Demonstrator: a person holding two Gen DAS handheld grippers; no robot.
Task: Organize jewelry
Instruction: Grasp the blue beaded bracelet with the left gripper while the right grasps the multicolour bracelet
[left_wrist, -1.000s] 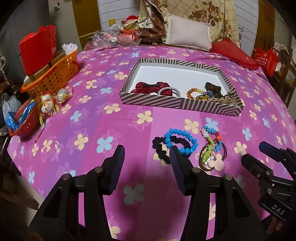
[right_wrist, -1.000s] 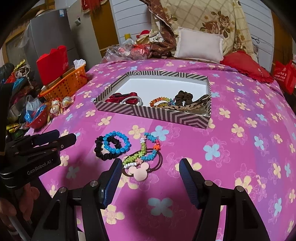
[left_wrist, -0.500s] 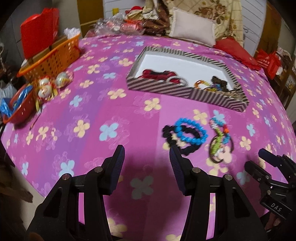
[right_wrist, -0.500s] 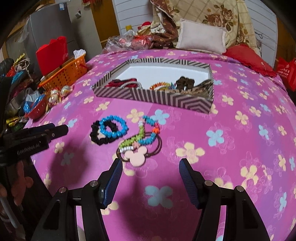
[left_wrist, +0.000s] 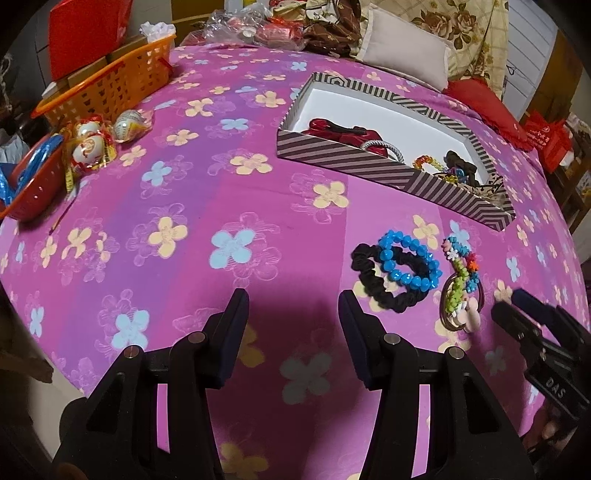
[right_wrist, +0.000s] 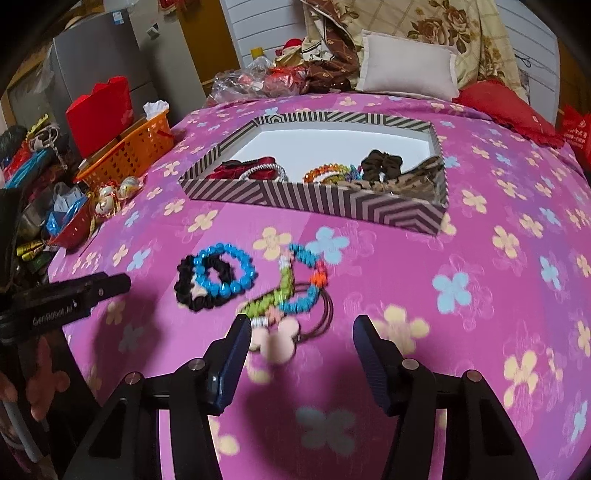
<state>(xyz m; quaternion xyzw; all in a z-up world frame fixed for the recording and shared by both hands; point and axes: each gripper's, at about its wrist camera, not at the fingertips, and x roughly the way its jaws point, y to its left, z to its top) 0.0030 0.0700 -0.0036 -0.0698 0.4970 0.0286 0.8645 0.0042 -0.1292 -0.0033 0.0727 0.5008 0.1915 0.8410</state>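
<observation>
On the pink flowered bedspread lie a blue bead bracelet (left_wrist: 388, 254) (right_wrist: 236, 251) over a black scrunchie (left_wrist: 373, 288) (right_wrist: 184, 291). Beside them is a multicoloured bead bracelet (left_wrist: 461, 273) (right_wrist: 306, 254) with a pink mouse-shaped hair tie (left_wrist: 469, 317) (right_wrist: 277, 339). My left gripper (left_wrist: 293, 295) (right_wrist: 110, 284) is open and empty, left of the scrunchie. My right gripper (right_wrist: 301, 321) (left_wrist: 517, 299) hovers at the hair tie. Its jaws are closing, the pads apart from the hair tie. Farther back, the striped box (left_wrist: 347, 158) (right_wrist: 317, 199) holds several hair pieces and bracelets.
An orange basket (left_wrist: 110, 85), a red bowl (left_wrist: 33, 192) and wrapped egg ornaments (left_wrist: 92, 144) crowd the left edge of the bed. A pillow (left_wrist: 406, 55) and a red cushion (left_wrist: 487, 107) lie behind the box. A hand (right_wrist: 37, 373) grips the left tool.
Both grippers have sunk toward the bedspread and come nearer the loose jewelry. The hair tie now lies at the right fingertips, and the right jaws have narrowed a little.
</observation>
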